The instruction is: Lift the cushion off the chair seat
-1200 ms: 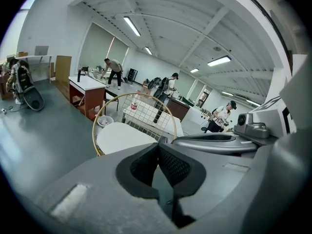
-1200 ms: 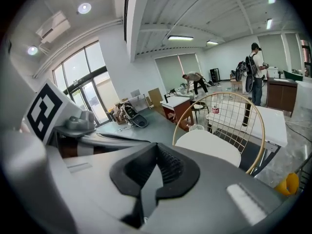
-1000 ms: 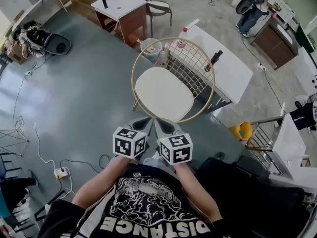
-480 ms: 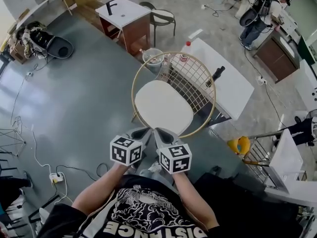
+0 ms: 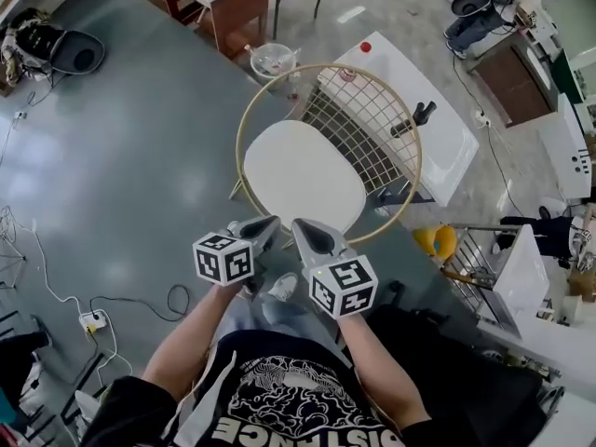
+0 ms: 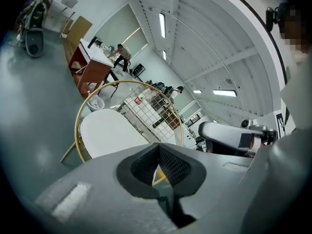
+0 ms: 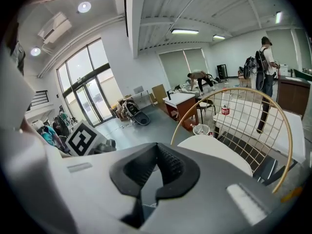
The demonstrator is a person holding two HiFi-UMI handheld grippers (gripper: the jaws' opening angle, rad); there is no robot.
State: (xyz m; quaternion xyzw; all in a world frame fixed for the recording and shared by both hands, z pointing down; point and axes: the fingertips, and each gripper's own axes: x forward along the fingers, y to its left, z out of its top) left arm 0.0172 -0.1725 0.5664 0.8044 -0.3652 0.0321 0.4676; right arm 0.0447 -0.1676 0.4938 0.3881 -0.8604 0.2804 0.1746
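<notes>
While both tools hang just short of the chair [image 5: 371,127], the white cushion [image 5: 303,175] lies flat on its seat, ringed by the round gold frame and in front of the wire-grid back. The left gripper [image 5: 271,222] and the right gripper [image 5: 300,225] are side by side near the cushion's near edge, pointing toward it and slightly down. Each carries its marker cube at the person's hand.

In the left gripper view, the left gripper [image 6: 157,148] has its jaws closed tip to tip with nothing between them, and the cushion [image 6: 109,133] shows beyond them, apart from the pads. In the right gripper view, the right gripper [image 7: 156,148] is likewise pinched together on itself, and the cushion [image 7: 214,149] lies ahead and to the right, untouched.

Behind the chair stands a white tabletop [image 5: 442,152] bearing a black object [image 5: 424,113] and a red-capped bottle [image 5: 365,47]. A pale bin [image 5: 272,59] stands on the grey floor [image 5: 121,156] beside the chair, and a yellow item [image 5: 436,242] lies off to the right.
</notes>
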